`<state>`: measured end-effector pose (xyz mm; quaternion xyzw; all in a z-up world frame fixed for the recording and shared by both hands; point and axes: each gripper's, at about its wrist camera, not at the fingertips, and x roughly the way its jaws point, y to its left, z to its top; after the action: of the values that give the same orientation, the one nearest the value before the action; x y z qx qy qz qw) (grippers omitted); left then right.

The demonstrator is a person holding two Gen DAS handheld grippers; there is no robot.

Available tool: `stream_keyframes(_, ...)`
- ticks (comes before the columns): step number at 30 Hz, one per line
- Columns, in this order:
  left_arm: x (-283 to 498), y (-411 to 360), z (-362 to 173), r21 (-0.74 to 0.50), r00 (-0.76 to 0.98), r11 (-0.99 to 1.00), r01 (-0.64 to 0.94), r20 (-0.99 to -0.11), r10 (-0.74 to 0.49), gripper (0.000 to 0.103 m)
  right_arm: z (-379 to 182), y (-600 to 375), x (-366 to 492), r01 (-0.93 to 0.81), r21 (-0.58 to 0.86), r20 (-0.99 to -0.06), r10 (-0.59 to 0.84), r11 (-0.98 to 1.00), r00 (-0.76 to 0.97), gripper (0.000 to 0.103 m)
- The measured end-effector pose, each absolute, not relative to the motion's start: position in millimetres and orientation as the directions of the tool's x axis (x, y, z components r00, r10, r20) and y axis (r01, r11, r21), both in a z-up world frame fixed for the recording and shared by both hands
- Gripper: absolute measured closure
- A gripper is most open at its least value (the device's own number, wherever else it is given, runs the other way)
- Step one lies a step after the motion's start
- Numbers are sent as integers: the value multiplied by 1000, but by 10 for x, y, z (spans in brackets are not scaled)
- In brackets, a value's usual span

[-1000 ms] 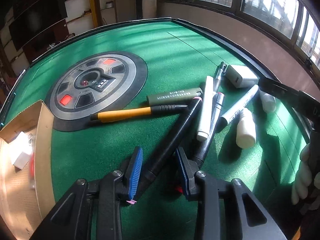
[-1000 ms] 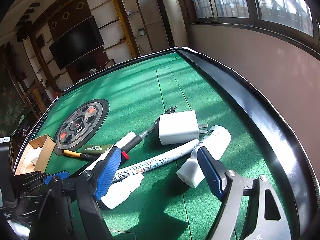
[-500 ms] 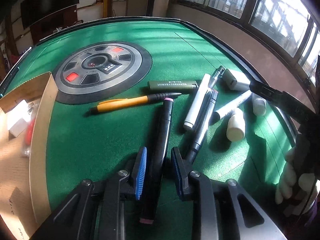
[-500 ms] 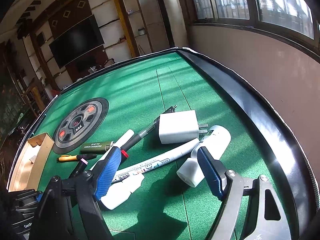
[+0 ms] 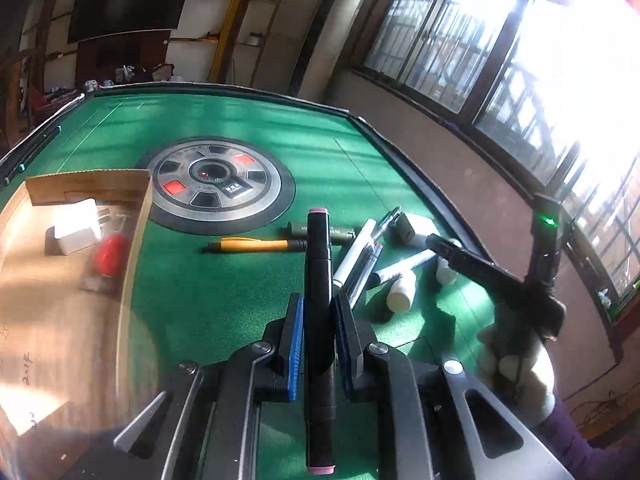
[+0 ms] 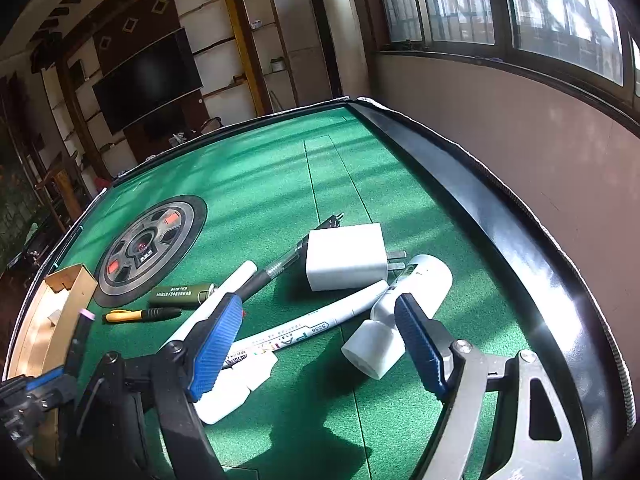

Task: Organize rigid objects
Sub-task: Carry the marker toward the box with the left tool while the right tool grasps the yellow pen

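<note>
My left gripper (image 5: 318, 312) is shut on a black marker (image 5: 319, 280) with pink ends and holds it above the green felt. The marker's pink tip also shows in the right wrist view (image 6: 86, 315). A cardboard box (image 5: 136, 240) lies at the left with a white charger (image 5: 76, 232) and a red item (image 5: 110, 256) inside. My right gripper (image 6: 316, 340) is open above a pile: a white paint marker (image 6: 304, 328), a white charger (image 6: 346, 256), a white bottle (image 6: 416, 284), and a second white bottle (image 6: 232, 388).
A yellow pen (image 6: 140, 314), a green lighter (image 6: 182, 293), a white marker (image 6: 236, 280) and a black pen (image 6: 276, 268) lie left of the pile. A round dial panel (image 6: 150, 248) sits mid-table. The table's black rim (image 6: 500, 240) runs along the right.
My left gripper closed on the black marker, lifted it off the felt and swung left toward the box. My right gripper stayed still and open.
</note>
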<state>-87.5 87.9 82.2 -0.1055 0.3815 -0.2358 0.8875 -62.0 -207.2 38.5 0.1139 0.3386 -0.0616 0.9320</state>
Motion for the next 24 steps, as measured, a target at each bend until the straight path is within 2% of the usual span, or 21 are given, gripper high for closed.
stream_keyframes(3, -1119, 1211, 1027, -429, 633, 838, 338, -556, -539, 89, 390, -2088, -641, 208, 163, -640, -57, 965, 766, 25)
stream_keyframes(8, -1385, 1710, 1213, -447, 697, 841, 304, -498, -516, 89, 485, -2052, -669, 197, 182, -650, -33, 963, 759, 25)
stream_keyframes(12, -1468, 2020, 1214, -457, 732, 845, 278, -469, -494, 89, 747, -1663, -626, 28, 240, -655, 140, 970, 743, 25)
stream_keyframes(16, -1573, 2265, 1154, -483, 752, 839, 252, -448, -483, 89, 676, -892, -274, -224, 165, -755, 269, 961, 598, 25)
stream_keyframes(18, -1629, 2368, 1135, -484, 762, 842, 236, -446, -470, 89, 593, -564, -118, -293, 101, -782, 258, 951, 567, 25)
stream_keyframes(21, -1714, 2532, 1116, -484, 777, 850, 209, -445, -445, 89, 481, -210, 145, -390, 83, -821, 284, 917, 494, 26)
stream_keyframes(24, -1750, 2661, 1088, -488, 789, 855, 178, -448, -420, 89, 326, 36, 318, -454, 18, -861, 244, 891, 445, 28)
